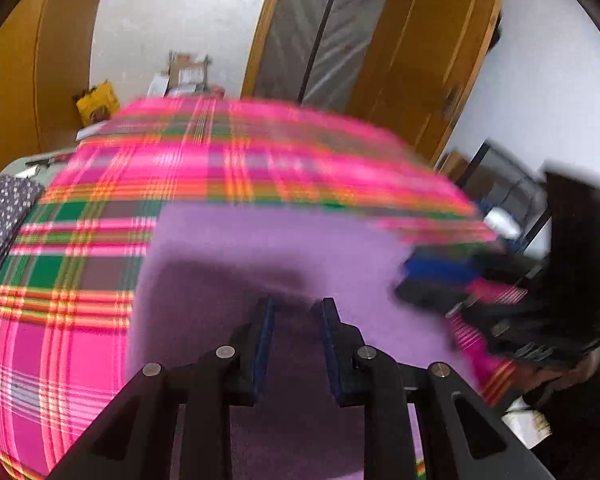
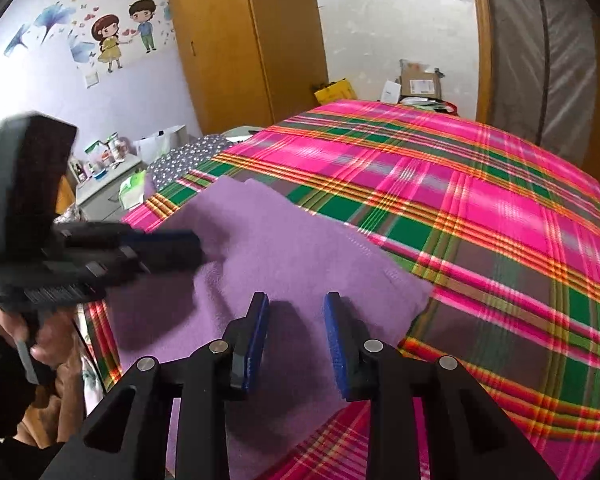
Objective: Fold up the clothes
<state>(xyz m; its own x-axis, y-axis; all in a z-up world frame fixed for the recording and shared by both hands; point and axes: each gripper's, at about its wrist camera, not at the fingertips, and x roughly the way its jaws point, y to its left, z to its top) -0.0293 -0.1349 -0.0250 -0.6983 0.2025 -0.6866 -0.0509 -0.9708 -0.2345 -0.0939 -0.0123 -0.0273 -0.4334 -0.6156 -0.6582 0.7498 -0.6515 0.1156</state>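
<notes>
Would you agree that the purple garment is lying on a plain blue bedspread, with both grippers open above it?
Not quite: the bedspread is a bright pink, green and orange plaid, not plain blue, as the right wrist view shows clearly. The rest holds: the purple garment lies on it, and the left gripper and right gripper are both open above it, nothing between their fingers.

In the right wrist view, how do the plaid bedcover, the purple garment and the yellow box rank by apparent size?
1. plaid bedcover
2. purple garment
3. yellow box
The box stands far back, so its true size is unsure.
</notes>
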